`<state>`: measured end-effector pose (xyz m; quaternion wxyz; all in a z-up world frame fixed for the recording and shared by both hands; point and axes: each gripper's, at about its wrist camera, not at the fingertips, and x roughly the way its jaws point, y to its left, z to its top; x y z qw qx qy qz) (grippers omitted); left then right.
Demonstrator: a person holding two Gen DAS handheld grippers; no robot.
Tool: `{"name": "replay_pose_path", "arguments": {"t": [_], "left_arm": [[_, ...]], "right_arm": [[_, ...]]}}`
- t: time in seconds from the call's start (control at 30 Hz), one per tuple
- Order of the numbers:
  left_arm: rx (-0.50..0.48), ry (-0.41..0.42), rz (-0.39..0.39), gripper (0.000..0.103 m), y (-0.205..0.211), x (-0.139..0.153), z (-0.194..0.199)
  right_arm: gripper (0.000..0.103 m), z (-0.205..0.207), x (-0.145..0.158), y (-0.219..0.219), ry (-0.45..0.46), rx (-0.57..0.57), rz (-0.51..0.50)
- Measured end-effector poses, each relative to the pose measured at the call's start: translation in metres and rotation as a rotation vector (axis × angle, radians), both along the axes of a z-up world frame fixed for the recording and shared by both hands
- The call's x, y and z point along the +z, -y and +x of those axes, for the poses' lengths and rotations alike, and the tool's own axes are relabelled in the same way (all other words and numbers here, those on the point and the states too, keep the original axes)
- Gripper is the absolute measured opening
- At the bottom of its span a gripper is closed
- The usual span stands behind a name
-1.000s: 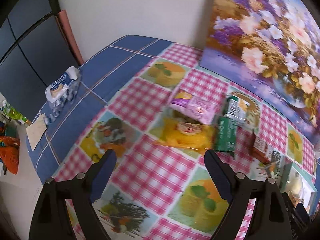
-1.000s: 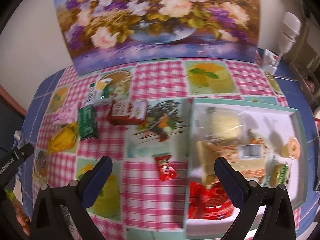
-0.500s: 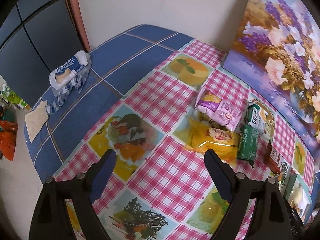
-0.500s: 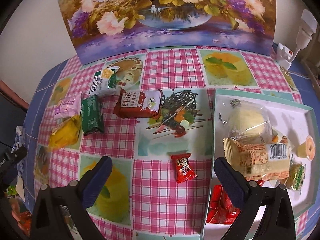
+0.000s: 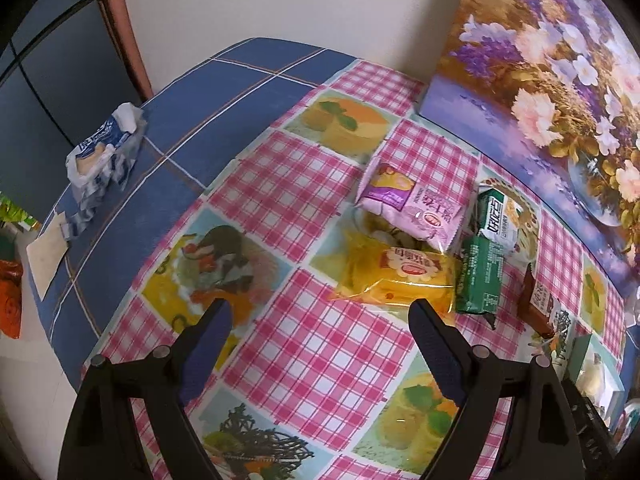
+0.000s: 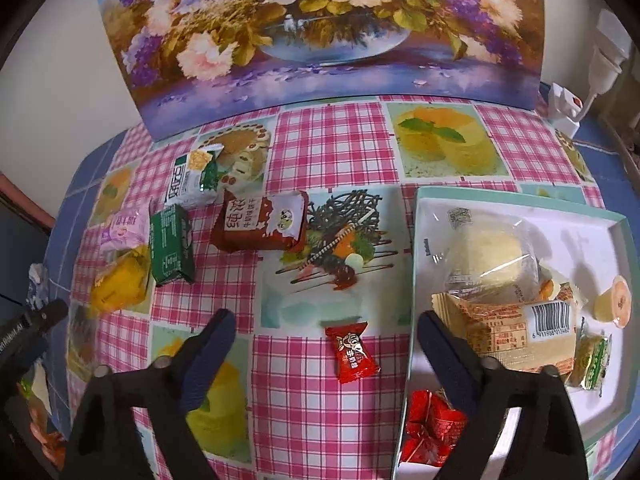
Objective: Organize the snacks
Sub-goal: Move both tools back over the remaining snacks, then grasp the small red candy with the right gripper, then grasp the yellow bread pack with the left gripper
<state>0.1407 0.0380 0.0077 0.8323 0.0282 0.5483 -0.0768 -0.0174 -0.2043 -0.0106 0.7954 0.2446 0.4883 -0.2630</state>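
In the left wrist view, the left gripper [image 5: 320, 320] is seen with its jaws spread wide and nothing is held between them. It is kept above the checked tablecloth [image 5: 320, 356]. Just ahead of its right finger a yellow snack pack [image 5: 396, 276] is lying, and behind it a pink-purple pack [image 5: 412, 204] is found, touching it. Beside these a dark green pack [image 5: 480, 276] and a white-green pack [image 5: 498, 216] are placed, one partly on the other. A brown-red pack [image 5: 538, 304] is seen further right. A tissue packet [image 5: 104, 152] is lying well apart on the blue cloth, and a flower painting [image 5: 560, 60] is leaned against the wall.

In the right wrist view, the right gripper [image 6: 326, 332] is also held wide open and empty. A small red candy [image 6: 352, 352] is lying on the cloth between its fingers — near the white tray [image 6: 604, 412], but outside of it. In the tray a clear-wrapped bun [image 6: 488, 256], an orange barcode pack [image 6: 504, 332], a jelly cup [image 6: 614, 306], a small green packet [image 6: 592, 360] and red candies [image 6: 432, 428] are already collected. The other packs are left at the far left side.
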Motion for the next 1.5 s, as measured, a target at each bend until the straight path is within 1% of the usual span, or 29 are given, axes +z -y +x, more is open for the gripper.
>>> {"name": "replay_pose_path", "arguments": {"t": [0.07, 0.1, 0.13, 0.3, 0.37, 0.4, 0.43, 0.5, 0.57, 0.63, 0.77, 0.83, 1.03, 1.2, 1.33, 1.5], "left_arm": [[-0.004, -0.002, 0.003, 0.090, 0.001, -0.001, 0.000], [-0.004, -0.005, 0.004, 0.090, 0.002, -0.002, 0.000], [-0.003, -0.009, 0.005, 0.090, 0.002, -0.003, 0.000], [-0.009, -0.029, 0.012, 0.090, 0.003, -0.011, 0.002], [-0.013, -0.035, 0.013, 0.090, 0.004, -0.014, 0.002], [-0.015, -0.037, 0.014, 0.090, 0.005, -0.015, 0.003], [-0.017, -0.039, 0.015, 0.090, 0.005, -0.016, 0.003], [-0.022, -0.041, 0.017, 0.090, 0.007, -0.017, 0.004], [-0.026, -0.043, 0.017, 0.090, 0.008, -0.019, 0.005], [-0.027, -0.043, 0.019, 0.090, 0.009, -0.019, 0.006], [-0.031, -0.042, 0.024, 0.090, 0.010, -0.020, 0.008], [-0.032, -0.041, 0.026, 0.090, 0.011, -0.021, 0.009], [-0.046, -0.032, 0.015, 0.090, 0.016, -0.023, 0.015], [-0.073, -0.030, -0.028, 0.090, 0.028, -0.028, 0.020], [-0.103, -0.025, -0.033, 0.090, 0.042, -0.035, 0.022], [-0.148, 0.003, -0.034, 0.090, 0.054, -0.037, 0.023]], "right_arm": [[0.091, 0.002, -0.002, -0.003, -0.010, 0.017, -0.003], [0.088, 0.003, -0.004, -0.005, -0.016, 0.023, -0.002], [0.082, 0.004, -0.007, -0.006, -0.021, 0.027, 0.001], [0.068, 0.005, -0.016, -0.008, -0.055, 0.039, 0.004], [0.059, 0.005, -0.019, -0.007, -0.066, 0.040, 0.005], [0.052, 0.004, -0.021, -0.006, -0.072, 0.040, 0.011], [0.048, 0.004, -0.023, -0.005, -0.079, 0.039, 0.017], [0.046, 0.002, -0.027, -0.004, -0.093, 0.035, 0.025], [0.042, 0.002, -0.030, -0.003, -0.103, 0.033, 0.028], [0.035, 0.000, -0.032, -0.001, -0.113, 0.029, 0.032], [0.028, -0.005, -0.036, 0.001, -0.123, 0.021, 0.042], [0.021, -0.007, -0.038, 0.000, -0.123, 0.022, 0.048], [0.019, -0.003, -0.042, -0.003, -0.100, 0.030, 0.048], [0.019, 0.014, -0.041, -0.005, -0.086, 0.041, 0.052], [0.019, 0.021, -0.042, -0.004, -0.082, 0.051, 0.053], [0.019, 0.031, -0.047, -0.003, -0.083, 0.057, 0.053]]}}
